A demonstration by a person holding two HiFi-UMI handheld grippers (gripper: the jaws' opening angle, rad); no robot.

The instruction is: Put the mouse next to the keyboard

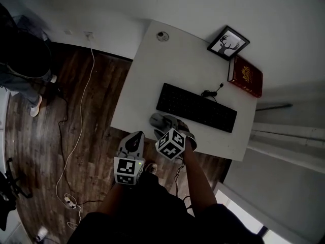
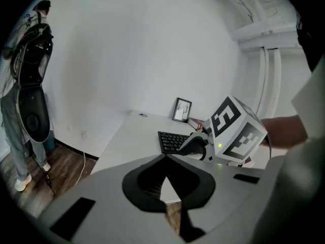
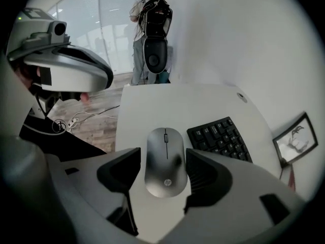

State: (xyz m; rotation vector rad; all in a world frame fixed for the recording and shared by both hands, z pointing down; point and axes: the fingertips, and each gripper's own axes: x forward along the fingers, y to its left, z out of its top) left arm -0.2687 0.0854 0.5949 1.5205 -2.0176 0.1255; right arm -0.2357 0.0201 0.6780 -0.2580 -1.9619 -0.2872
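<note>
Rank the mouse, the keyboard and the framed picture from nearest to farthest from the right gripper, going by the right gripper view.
1. Mouse, lying between the open jaws of the right gripper.
2. Keyboard, just beyond the mouse, to the right.
3. Framed picture, at the far right edge, past the keyboard.

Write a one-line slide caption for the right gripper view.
Grey mouse resting on the white desk between the open right tongs, just beside the black keyboard.
</note>
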